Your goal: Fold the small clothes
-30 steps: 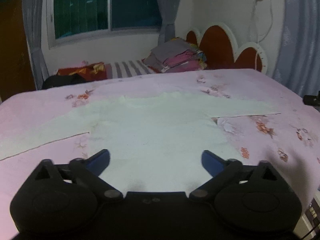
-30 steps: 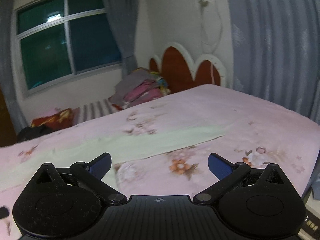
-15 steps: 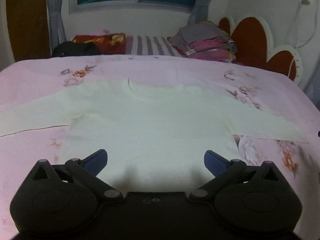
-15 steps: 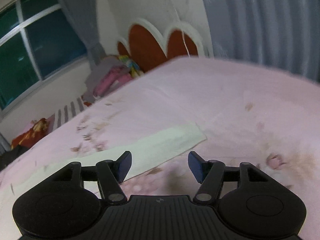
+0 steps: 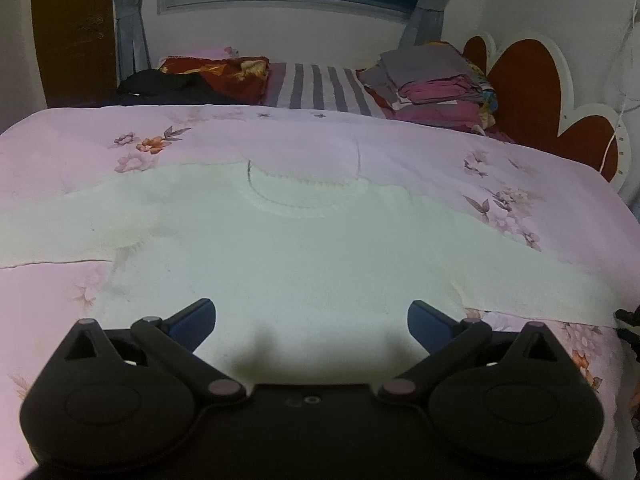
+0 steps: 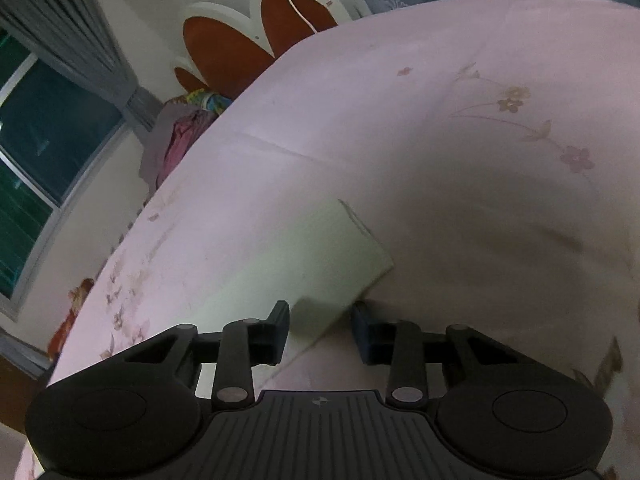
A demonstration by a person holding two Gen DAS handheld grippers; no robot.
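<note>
A pale cream long-sleeved sweater [image 5: 304, 248] lies flat on the pink floral bedsheet [image 5: 520, 168], neckline at the far side and both sleeves spread out. My left gripper [image 5: 311, 316] is open and empty, held above the lower body of the sweater. In the right wrist view the sweater's right sleeve end [image 6: 320, 264] lies on the sheet. My right gripper [image 6: 320, 330] is tilted and low over the sleeve's near edge, its jaws partly closed with a gap between them, straddling that edge. Nothing is gripped.
A stack of folded clothes [image 5: 432, 80] sits at the far right by the red and white headboard [image 5: 532, 80]. A striped pillow [image 5: 320, 88], a red patterned cushion [image 5: 224, 76] and a black item [image 5: 160, 84] lie under the window. The bed edge [image 5: 624, 208] drops at the right.
My left gripper has swung to face the sweater's middle squarely and moved closer. My right gripper has dropped toward the right sleeve end, tilted, and its jaws have narrowed.
</note>
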